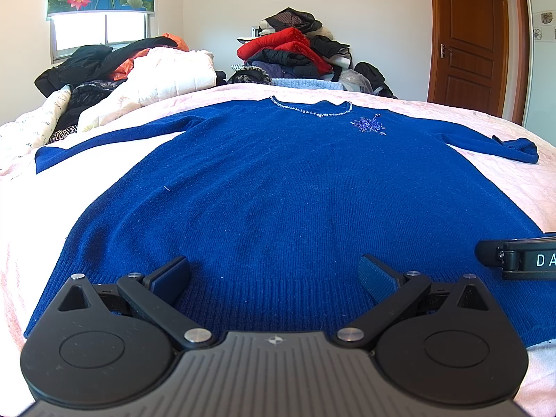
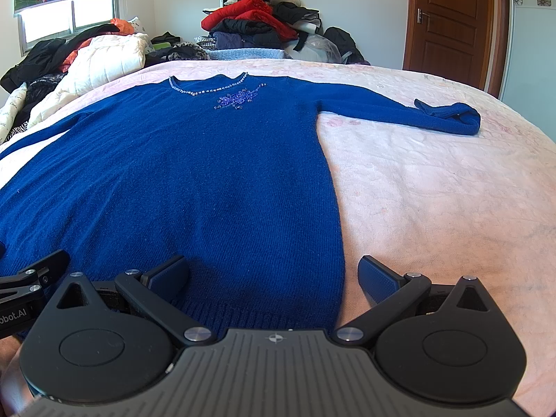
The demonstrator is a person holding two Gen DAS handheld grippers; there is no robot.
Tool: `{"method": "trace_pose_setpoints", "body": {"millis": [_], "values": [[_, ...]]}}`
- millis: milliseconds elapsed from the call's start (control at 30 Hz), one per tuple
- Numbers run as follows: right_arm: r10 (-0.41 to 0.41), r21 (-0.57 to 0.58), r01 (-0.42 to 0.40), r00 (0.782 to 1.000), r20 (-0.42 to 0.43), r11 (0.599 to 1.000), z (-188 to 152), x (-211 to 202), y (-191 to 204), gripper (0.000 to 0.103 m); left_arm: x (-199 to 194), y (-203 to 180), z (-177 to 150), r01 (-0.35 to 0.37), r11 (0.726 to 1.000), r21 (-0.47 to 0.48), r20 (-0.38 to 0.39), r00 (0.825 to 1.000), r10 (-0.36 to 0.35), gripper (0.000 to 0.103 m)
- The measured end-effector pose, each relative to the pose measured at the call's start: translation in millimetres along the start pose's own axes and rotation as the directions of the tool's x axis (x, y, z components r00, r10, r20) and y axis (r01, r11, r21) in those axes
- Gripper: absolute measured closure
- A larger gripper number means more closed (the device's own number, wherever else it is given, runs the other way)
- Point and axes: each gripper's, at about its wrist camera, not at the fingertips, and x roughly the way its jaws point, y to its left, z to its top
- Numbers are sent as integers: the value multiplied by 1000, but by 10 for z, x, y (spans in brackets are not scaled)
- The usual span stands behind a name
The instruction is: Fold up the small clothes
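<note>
At the bed's (image 2: pixel 434 180) near edge, a blue sweater (image 1: pixel 278 191) lies flat with sleeves spread, ready for folding, while the left tool (image 1: pixel 274 276) and right tool (image 2: pixel 274 276) hover over its hem, both spread apart, holding nothing.

Sweater (image 1: pixel 278 191) lies flat on the bed (image 2: pixel 434 180); clothes pile (image 1: pixel 295 48) behind it.

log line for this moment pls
stage: pre-fold | blue sweater flat on bed, sleeves out | left gripper open over hem | right gripper open at hem's right corner
</note>
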Motion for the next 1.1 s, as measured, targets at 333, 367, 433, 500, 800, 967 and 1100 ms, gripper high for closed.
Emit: {"method": "trace_pose_setpoints", "body": {"millis": [333,367,433,500,800,967,1100], "values": [[0,0,0,1000,0,1000,0,2,7,0,-11,2,49,-2,1000,11,-25,1000,3,0],[1,-1,-1,1000,-1,1000,1,3,7,0,-7,7,86,0,1000,17,-40,999,1,0],[5,-4,-5,1000,-5,1000,4,2,-3,0,-7,26,168,-1,1000,28,-62,998,3,0],[33,-15,-33,999,-18,999,40,9,-35,0,-47,67,275,-13,999,30,-45,999,15,0],[214,123,-218,976,45,968,415,-66,-464,0,-5,224,809,87,995,-47,51,995,-85,0],[261,242,-272,962,78,931,882,176,-1000,0,326,265,1055,120,982,-148,-8,992,-123,0],[309,477,-332,942,129,814,1257,511,-1730,5,701,231,1287,123,979,-162,-125,982,-144,0]]}}
